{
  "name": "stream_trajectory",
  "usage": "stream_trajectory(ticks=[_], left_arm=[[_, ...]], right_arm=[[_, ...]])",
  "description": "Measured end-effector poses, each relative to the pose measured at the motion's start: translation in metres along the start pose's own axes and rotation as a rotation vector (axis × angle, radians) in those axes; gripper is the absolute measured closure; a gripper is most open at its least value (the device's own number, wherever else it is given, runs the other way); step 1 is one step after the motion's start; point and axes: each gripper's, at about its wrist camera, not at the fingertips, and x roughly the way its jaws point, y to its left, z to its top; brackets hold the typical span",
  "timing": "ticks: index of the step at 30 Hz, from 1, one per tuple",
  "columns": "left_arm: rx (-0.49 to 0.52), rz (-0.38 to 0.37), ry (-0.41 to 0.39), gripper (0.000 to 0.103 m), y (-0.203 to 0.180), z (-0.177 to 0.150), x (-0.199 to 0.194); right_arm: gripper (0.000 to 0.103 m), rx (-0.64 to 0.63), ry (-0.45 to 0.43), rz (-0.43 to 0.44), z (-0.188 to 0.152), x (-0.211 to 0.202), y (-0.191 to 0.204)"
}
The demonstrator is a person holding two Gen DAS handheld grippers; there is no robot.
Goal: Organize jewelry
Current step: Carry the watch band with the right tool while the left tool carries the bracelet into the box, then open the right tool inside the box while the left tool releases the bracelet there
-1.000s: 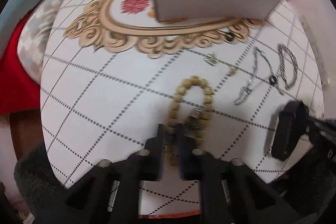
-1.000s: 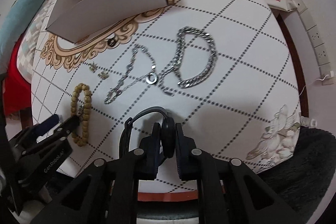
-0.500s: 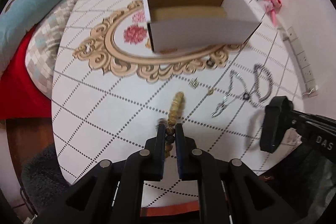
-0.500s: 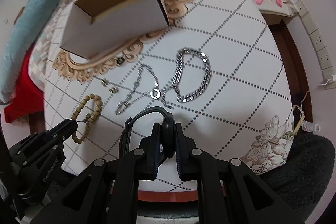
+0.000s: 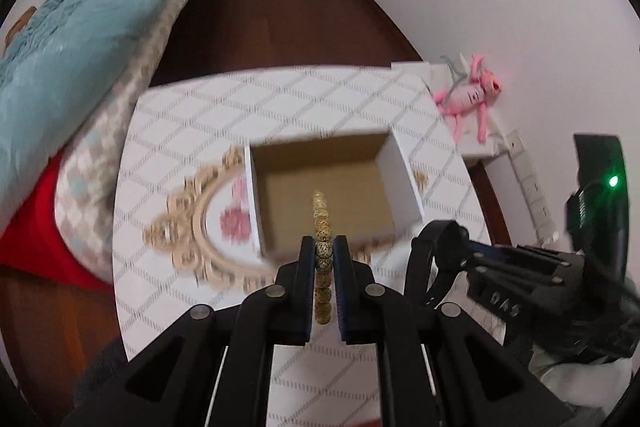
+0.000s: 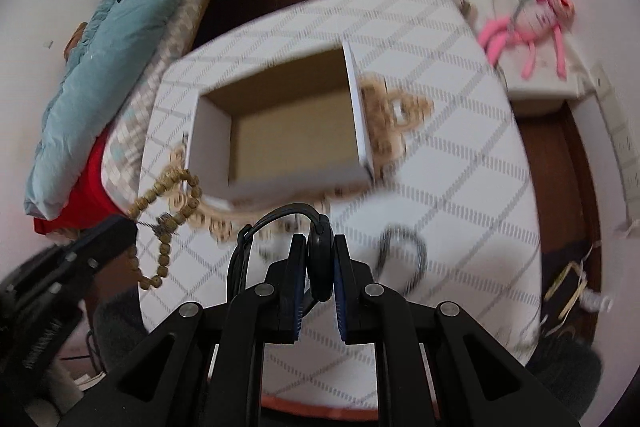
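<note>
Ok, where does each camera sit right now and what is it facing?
Left wrist: rides the left tool, looking down at the open box; its fingers pinch the bead bracelet; the right tool shows too.
Right wrist: rides the right tool, clamped on a black band, facing the same box.
Shared: box, bracelet, patterned table, pink plush toy.

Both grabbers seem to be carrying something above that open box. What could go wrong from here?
The left gripper pinches the bead bracelet by only a few beads; its loop dangles free and could snag the cardboard box wall. The right gripper holds a black band close beside it, so the two could tangle. The frames are blurred, so a drop may miss.
</note>
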Motion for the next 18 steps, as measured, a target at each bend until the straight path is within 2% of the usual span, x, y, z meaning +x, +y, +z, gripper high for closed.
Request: stream_trajectory(ticks=[6, 14, 16, 18], left_arm=[[-0.024, -0.012, 0.046, 0.096, 0.012, 0.041, 0.034], [-0.114, -0.023, 0.167, 0.093, 0.029, 0.061, 0.081], [-0.112, 0.01, 0.166, 0.089, 0.032, 0.063, 0.082], [-0.115, 0.033, 0.153, 0.074, 0.036, 0.063, 0.078]], right_arm=[[0.09, -0.052, 0.015, -0.037, 0.052, 0.022, 0.007], [0.088, -0.118, 0.079, -0.08, 0.093, 0.064, 0.017], [0.081, -0.109, 0.087, -0.077, 0.098, 0.069, 0.016], [0.058, -0.095, 0.067, -0.076, 0.1, 0.065, 0.014]])
